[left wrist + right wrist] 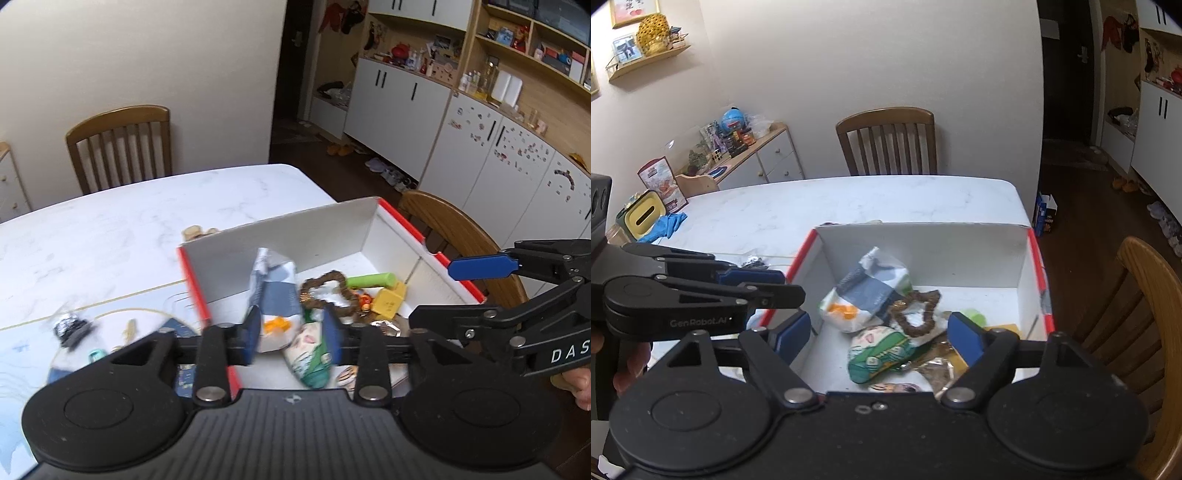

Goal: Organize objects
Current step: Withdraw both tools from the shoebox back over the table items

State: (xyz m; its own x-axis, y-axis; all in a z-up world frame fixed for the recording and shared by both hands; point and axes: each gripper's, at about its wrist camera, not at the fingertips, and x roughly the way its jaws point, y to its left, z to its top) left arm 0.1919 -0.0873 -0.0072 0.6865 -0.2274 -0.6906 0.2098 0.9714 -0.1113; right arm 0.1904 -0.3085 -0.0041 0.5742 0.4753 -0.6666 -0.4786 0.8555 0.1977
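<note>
A white box with red edges (280, 236) (923, 240) sits on the white table and holds several items: a white-blue-orange packet (275, 291) (864, 291), a green patterned pouch (308, 350) (879, 354), a brown bead loop (328, 291) (919, 314), a green tube (369, 280) and a yellow block (388, 302). My left gripper (293, 336) hangs over the box's near left part, jaws open, the pouch blurred between them with no clear grip. My right gripper (875, 336) is open wide over the box's near edge, empty. Each gripper shows in the other's view.
A patterned mat (33, 354) left of the box carries a black-silver bundle (70, 325) and small bits. Wooden chairs stand at the far side (886, 144) and right side (1145, 332). A yellow container (646, 218) and a blue glove (665, 225) lie at the far left.
</note>
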